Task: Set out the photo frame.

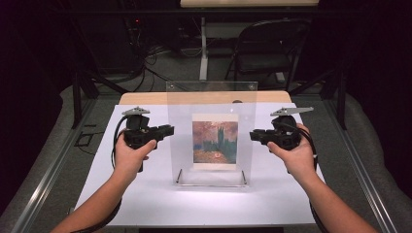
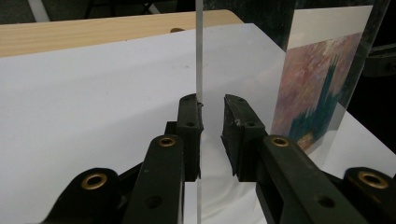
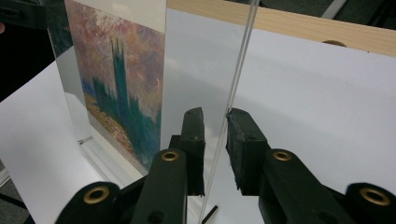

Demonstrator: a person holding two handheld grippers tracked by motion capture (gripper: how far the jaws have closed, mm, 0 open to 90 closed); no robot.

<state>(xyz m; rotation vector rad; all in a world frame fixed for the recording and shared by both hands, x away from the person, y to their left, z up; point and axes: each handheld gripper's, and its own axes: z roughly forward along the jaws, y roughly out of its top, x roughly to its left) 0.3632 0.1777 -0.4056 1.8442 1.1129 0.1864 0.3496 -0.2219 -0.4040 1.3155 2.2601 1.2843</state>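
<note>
A clear acrylic picture frame (image 1: 212, 99) stands upright on two thin metal feet at the middle of the white sheet. It holds a painted print (image 1: 215, 141) of dark towers under a pink sky. My left gripper (image 1: 170, 130) is at the frame's left edge. In the left gripper view the panel edge (image 2: 199, 56) runs between the jaws of the left gripper (image 2: 212, 105), touching one pad, with a gap to the other. My right gripper (image 1: 252, 136) is at the right edge. There the panel edge (image 3: 240, 60) also passes between the parted jaws of the right gripper (image 3: 215, 114), beside the print (image 3: 121, 79).
The white sheet (image 1: 145, 194) covers a wooden table (image 1: 145, 98) whose far strip shows bare. A dark folding chair (image 1: 267, 48) and loose cables (image 1: 155, 53) are on the floor behind. Metal rails (image 1: 362, 170) run along both sides of the table.
</note>
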